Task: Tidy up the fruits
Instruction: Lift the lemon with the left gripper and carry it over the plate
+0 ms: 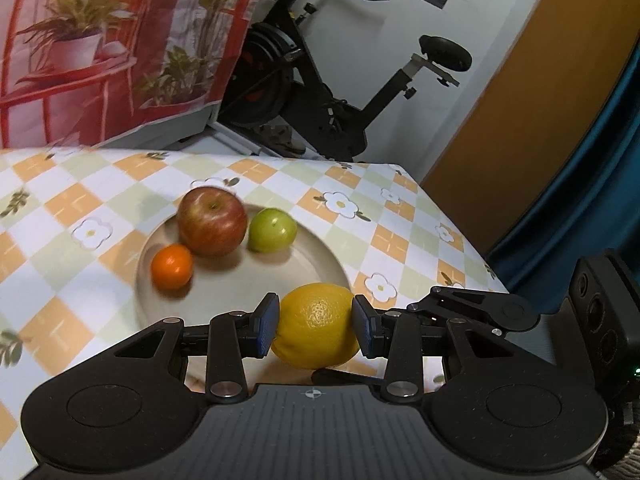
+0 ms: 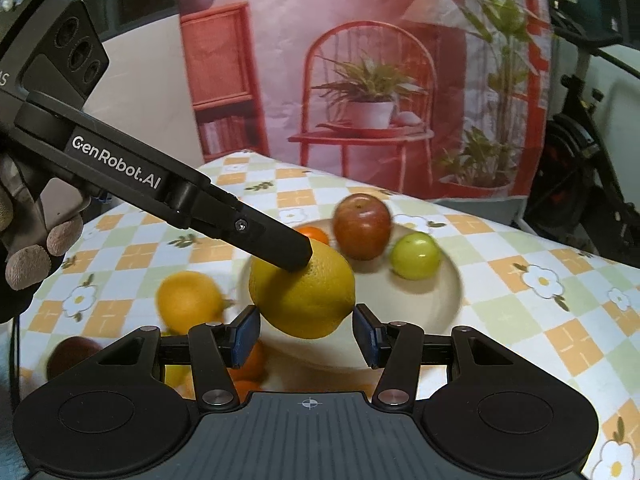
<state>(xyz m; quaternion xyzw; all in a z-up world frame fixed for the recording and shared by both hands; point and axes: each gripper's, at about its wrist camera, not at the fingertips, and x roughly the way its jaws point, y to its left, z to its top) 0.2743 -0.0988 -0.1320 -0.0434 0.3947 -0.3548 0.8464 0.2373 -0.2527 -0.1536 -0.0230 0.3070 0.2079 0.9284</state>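
Note:
My left gripper (image 1: 316,326) is shut on a yellow lemon (image 1: 316,326) and holds it over the near rim of a cream plate (image 1: 280,280). On the plate lie a red apple (image 1: 212,220), a green apple (image 1: 273,230) and a small orange mandarin (image 1: 172,266). In the right wrist view the lemon (image 2: 308,300) sits between the left gripper's fingers (image 2: 280,246), just ahead of my right gripper (image 2: 306,334), which is open and empty. The plate (image 2: 440,300), red apple (image 2: 362,226) and green apple (image 2: 415,256) show behind it.
An orange (image 2: 188,300), a dark fruit (image 2: 72,354) and more orange fruit (image 2: 250,364) lie on the checked tablecloth (image 2: 520,320) left of the plate. An exercise bike (image 1: 320,92) stands beyond the table's far edge. A printed backdrop (image 1: 100,48) hangs behind.

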